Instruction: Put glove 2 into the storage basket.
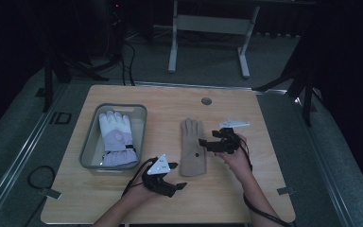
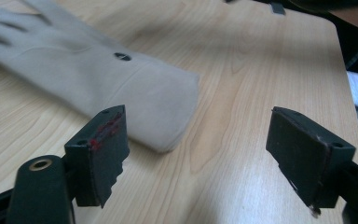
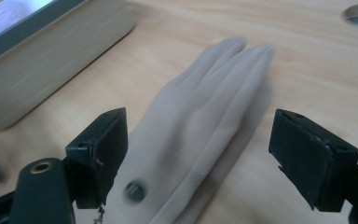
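A beige glove with one dark button lies mid-table on pale wood-grain. Toward the left edge, a grey-green bin holds a white-and-lilac glove. Both grippers' jaws are black — the left gripper shows red smears.

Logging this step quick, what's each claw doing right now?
Left claw: open, holding nothing, by the cuff of the beige glove.
Right claw: open, holding nothing, over that glove.

In the right gripper view, the tan glove beneath the open jaws is blurred, its cuff cut off at the bottom edge; the bin beyond the left jaw is cropped too. In the left gripper view, the glove's fingertips run off the left edge.
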